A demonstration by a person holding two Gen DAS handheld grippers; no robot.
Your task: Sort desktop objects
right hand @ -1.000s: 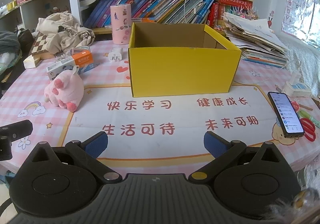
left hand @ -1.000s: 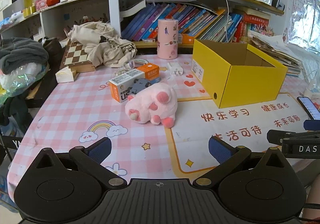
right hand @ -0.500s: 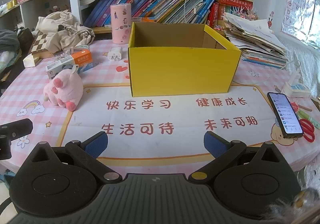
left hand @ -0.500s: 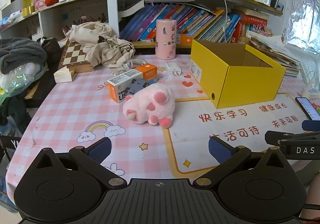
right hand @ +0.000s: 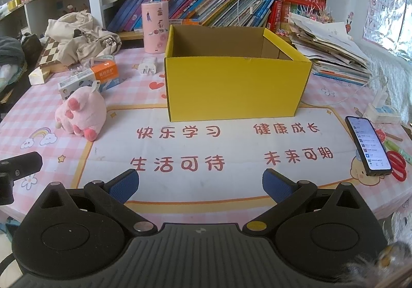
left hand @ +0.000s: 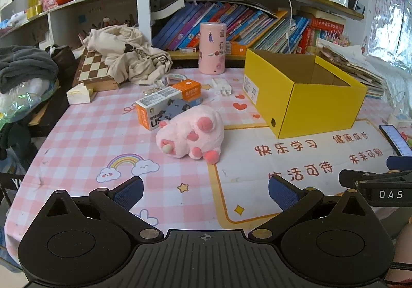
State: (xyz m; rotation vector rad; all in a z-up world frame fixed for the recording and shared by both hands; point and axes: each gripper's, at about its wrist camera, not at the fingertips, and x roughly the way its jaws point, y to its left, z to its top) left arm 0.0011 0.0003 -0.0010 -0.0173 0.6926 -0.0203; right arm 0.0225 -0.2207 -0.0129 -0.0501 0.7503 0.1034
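Both the left gripper [left hand: 204, 191] and right gripper [right hand: 199, 185] hover with fingers spread wide, holding nothing. A pink plush toy [left hand: 191, 132] lies on the surface left of an open yellow box [right hand: 235, 82].

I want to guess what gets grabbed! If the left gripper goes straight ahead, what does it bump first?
Most likely the pink plush pig. It lies right ahead of the open left gripper, with only bare tablecloth between them.
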